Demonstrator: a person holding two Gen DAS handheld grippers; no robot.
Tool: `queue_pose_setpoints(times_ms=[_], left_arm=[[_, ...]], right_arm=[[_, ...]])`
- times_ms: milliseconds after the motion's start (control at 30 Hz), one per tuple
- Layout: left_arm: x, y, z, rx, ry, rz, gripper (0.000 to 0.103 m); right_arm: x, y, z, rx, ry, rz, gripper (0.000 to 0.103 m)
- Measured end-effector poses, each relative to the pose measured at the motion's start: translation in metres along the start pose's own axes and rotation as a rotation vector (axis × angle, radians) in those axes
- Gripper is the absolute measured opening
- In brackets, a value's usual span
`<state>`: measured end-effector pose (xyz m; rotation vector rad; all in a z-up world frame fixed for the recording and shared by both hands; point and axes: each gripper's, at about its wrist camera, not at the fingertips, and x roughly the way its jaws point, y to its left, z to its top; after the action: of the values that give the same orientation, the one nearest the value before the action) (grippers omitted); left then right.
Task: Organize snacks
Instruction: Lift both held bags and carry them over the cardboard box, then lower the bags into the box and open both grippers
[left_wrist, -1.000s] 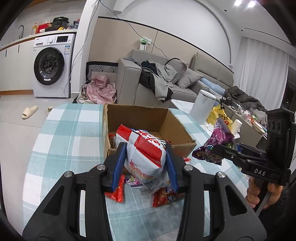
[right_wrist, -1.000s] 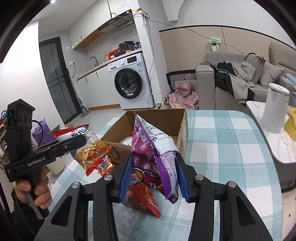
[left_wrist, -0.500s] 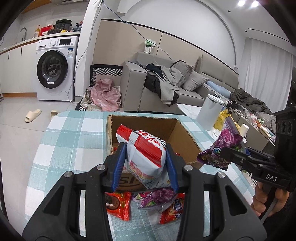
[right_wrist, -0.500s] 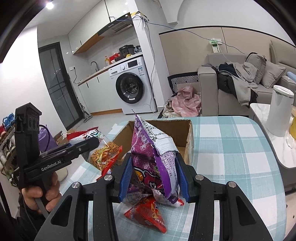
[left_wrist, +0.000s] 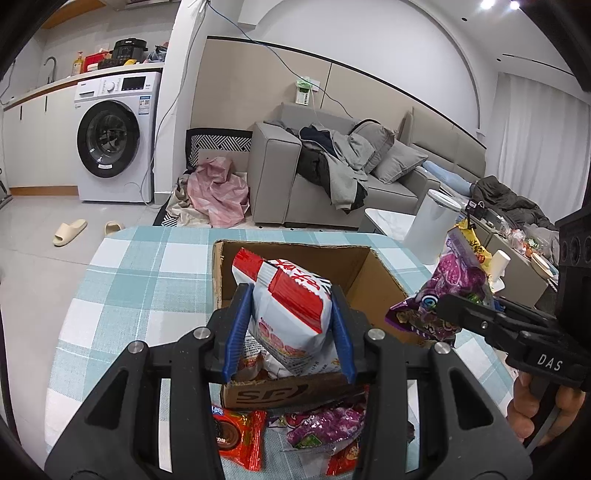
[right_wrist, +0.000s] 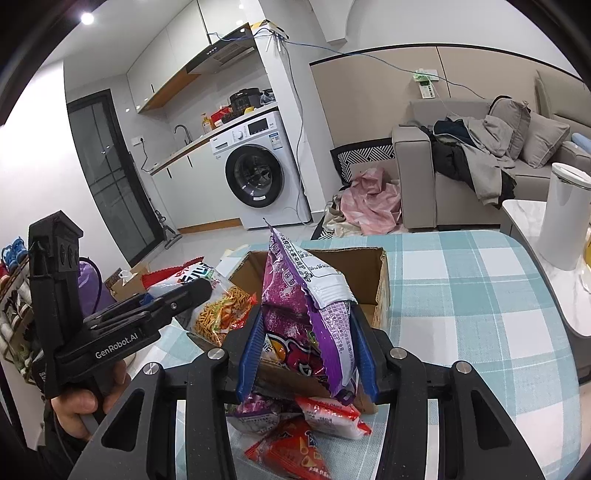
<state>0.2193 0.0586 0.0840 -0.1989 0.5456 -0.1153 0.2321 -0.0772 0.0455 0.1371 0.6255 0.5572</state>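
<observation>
Two packets are in the air at once, one in each gripper, both held up over the near end of the cardboard box (left_wrist: 373, 273) on the checked tablecloth (left_wrist: 147, 266). On the left, the left gripper (left_wrist: 288, 332) has its blue pads pressed into the sides of a red-and-white snack bag (left_wrist: 291, 299), pinched at its middle so it stands upright and should drop cleanly past the near wall. To its right, the right gripper (right_wrist: 306, 354) is clamped the same way on a purple snack bag (right_wrist: 295, 314), gripped low so the tall top sticks up above the box opening. The box sits open-topped, plainly the place everything is meant to go. Several loose packets (right_wrist: 295, 439) lie on the cloth just in front of the box, beneath both grippers, not yet collected.
</observation>
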Motion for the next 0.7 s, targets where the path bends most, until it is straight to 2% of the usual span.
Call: queue_pose_setpoints(times_ms=[333,700], left_arm=[[0.031,0.009,0.001,-0.006,0.020,0.023,0.038],[0.058,0.009,-0.014,0.028,0.067,0.050,0.039]], right_arm=[[0.021,-0.007,0.006,0.022,0.023,0.012,0.045],[0.039,-0.009,0.003,0.018,0.048,0.017,0.045]])
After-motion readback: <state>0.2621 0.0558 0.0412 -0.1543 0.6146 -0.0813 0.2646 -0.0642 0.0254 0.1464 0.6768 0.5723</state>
